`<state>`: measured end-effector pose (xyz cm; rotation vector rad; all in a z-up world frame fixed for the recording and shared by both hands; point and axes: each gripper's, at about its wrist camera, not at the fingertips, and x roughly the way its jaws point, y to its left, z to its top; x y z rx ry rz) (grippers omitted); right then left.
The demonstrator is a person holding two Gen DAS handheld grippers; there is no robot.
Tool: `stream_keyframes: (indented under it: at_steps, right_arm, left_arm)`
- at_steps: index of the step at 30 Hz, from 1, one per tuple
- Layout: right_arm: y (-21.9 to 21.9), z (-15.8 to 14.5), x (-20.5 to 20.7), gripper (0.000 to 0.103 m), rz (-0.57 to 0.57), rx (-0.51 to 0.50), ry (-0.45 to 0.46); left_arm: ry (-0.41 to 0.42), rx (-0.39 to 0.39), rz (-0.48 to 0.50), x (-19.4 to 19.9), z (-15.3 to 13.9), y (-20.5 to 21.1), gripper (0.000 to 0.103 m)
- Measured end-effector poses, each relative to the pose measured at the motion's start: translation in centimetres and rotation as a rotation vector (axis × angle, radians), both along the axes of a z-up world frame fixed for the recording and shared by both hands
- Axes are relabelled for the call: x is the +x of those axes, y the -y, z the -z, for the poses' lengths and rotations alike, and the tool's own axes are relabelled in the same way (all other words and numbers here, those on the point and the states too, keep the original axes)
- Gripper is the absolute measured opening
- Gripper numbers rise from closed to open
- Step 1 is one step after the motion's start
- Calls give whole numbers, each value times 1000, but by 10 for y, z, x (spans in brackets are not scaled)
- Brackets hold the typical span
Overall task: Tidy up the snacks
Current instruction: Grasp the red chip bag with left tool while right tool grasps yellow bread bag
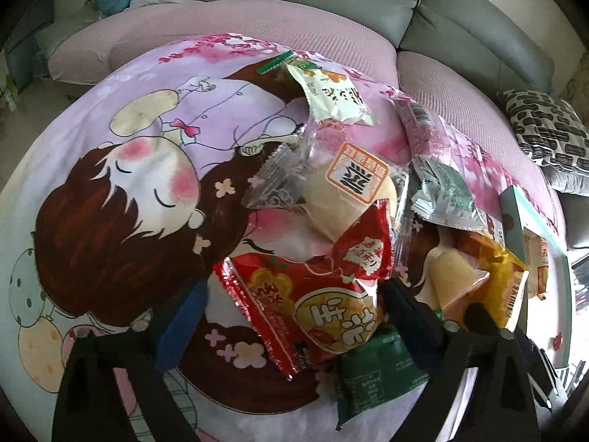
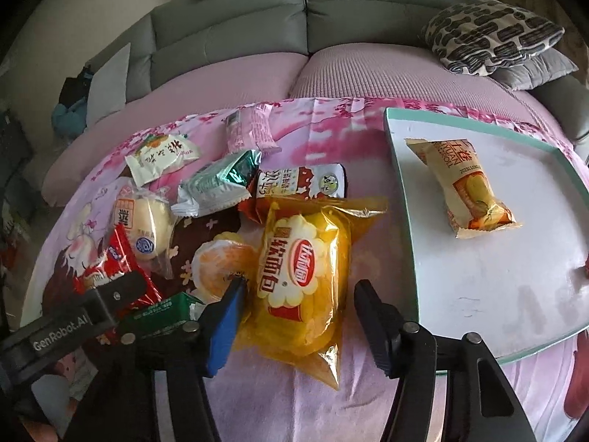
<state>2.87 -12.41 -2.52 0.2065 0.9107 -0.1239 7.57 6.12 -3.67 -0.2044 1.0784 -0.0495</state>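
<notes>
Several snack packets lie heaped on a pink cartoon cloth [image 1: 110,191]. My left gripper [image 1: 294,287] stands open astride a red peanut packet [image 1: 313,305], with a gap at its blue left pad. A small red packet [image 1: 364,254], a clear bun packet [image 1: 346,191] and a green packet [image 1: 375,372] crowd around it. My right gripper [image 2: 301,284] is open around a yellow bread bag [image 2: 302,269]; the blue pad sits at the bag's left side and the right finger stands just off it. The white tray [image 2: 497,276] to the right holds one yellow roll packet [image 2: 475,191].
A silver-green packet [image 2: 217,184], a white packet [image 2: 162,154], a pink packet [image 2: 250,129] and a brown-white packet [image 2: 305,184] lie farther back. A grey sofa [image 2: 257,29] with a patterned cushion [image 2: 489,37] is behind. The left gripper's body [image 2: 84,316] sits close to the right gripper's left side.
</notes>
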Motion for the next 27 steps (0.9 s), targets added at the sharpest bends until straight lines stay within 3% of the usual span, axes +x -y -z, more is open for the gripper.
stream_keyframes:
  at_steps: [3,7,11,24,27]
  right_arm:
    - [-4,2,1,63,-8,-21,0]
    - [-8,4,3,62,-17,-50,0]
    - [-6,3,3,61,-18,-39,5]
    - [-4,2,2,61,-5,-32,32]
    - [0,1,0,56,5,-7,37]
  left_arm:
    - [-2,0,10,2,1,3,88]
    - [4,-30,22,0,-2,2,70]
    - [10,-51,32,0,-3,2,62]
    - [9,-73,23,0,-2,0,62]
    - [9,-77,21,0,-2,-1,62]
